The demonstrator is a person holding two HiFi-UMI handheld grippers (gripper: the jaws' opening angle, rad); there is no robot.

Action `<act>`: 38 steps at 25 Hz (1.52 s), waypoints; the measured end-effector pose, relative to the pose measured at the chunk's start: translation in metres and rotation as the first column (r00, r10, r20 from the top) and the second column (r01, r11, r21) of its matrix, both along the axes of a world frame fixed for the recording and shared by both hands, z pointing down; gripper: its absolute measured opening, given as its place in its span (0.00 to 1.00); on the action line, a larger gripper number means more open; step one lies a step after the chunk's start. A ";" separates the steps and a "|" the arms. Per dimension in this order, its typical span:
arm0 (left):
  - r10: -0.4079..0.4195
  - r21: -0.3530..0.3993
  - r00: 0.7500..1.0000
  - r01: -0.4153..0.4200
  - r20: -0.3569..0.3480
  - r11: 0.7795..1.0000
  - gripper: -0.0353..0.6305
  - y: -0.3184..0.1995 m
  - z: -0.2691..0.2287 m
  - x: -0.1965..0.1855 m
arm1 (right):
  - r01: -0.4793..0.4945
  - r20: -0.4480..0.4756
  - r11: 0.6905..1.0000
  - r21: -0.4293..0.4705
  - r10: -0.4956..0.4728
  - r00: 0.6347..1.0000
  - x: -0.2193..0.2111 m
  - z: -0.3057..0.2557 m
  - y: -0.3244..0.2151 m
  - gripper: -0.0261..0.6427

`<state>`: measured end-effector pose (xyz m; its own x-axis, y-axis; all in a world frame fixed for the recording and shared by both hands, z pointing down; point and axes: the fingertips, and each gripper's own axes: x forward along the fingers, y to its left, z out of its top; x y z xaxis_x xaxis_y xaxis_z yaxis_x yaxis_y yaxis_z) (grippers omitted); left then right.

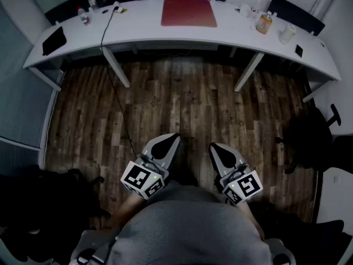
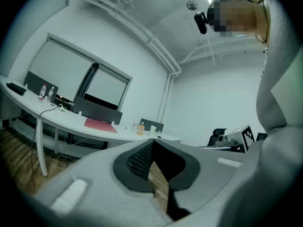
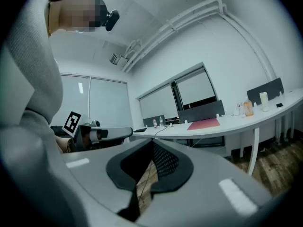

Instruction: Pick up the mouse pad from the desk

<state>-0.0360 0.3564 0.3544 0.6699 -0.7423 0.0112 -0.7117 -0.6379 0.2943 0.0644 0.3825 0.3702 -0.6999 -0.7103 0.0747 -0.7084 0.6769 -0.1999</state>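
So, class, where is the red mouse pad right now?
Head view, top centre: the mouse pad lies flat on the white desk, between the black cable to its left and the orange bottle to its right.

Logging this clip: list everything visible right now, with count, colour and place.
curved white desk: one, white, across the top of the head view
flat red rectangular mouse pad: one, red, middle of the desk
flat black rectangular item: one, black, desk's left end
small clear bottles: two, clear, left part of the desk
thin black cable: one, black, trailing off the desk to the floor
orange-filled bottle: one, orange, right part of the desk
white container: one, white, right of that bottle
black office chair: one, black, floor at right
wooden plank floor: brown, between desk and person
left gripper: one, grey, bottom centre, shut, empty
right gripper: one, grey, beside it, shut, empty
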 end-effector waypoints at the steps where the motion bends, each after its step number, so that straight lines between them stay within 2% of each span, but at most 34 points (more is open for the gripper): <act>1: 0.003 0.008 1.000 -0.003 0.001 1.000 0.05 0.000 0.001 -0.001 | -0.001 0.001 1.000 0.001 0.001 1.000 -0.001 0.000 0.000 0.04; 12: -0.003 0.002 1.000 0.003 0.007 1.000 0.05 0.003 0.008 -0.014 | -0.009 0.003 1.000 -0.012 0.009 1.000 -0.010 0.003 0.003 0.04; 17: 0.002 -0.026 1.000 -0.002 0.004 1.000 0.05 0.001 0.018 -0.020 | -0.043 0.048 0.999 -0.027 0.044 0.998 -0.011 0.002 -0.002 0.04; 21: -0.003 -0.066 1.000 0.003 0.007 0.998 0.05 -0.002 0.030 -0.032 | -0.080 0.090 0.993 -0.085 0.087 0.992 -0.010 0.009 -0.008 0.04; 26: 0.004 -0.056 1.000 -0.004 0.005 0.998 0.05 -0.005 0.029 -0.048 | -0.084 0.079 0.995 -0.062 0.089 0.993 -0.026 0.007 -0.009 0.04; 29: 0.015 -0.047 1.000 -0.015 -0.005 0.999 0.05 -0.004 0.027 -0.058 | -0.092 0.091 0.994 -0.053 0.097 0.991 -0.040 0.006 -0.010 0.04; 33: 0.031 -0.075 0.998 -0.035 -0.048 0.997 0.05 -0.003 0.031 -0.065 | -0.111 0.088 0.993 -0.040 0.114 0.990 -0.051 0.004 -0.004 0.04; 38: 0.093 -0.071 0.995 -0.095 -0.034 0.993 0.05 -0.007 0.033 -0.050 | -0.162 0.045 0.985 -0.061 0.165 0.985 -0.036 0.014 0.003 0.04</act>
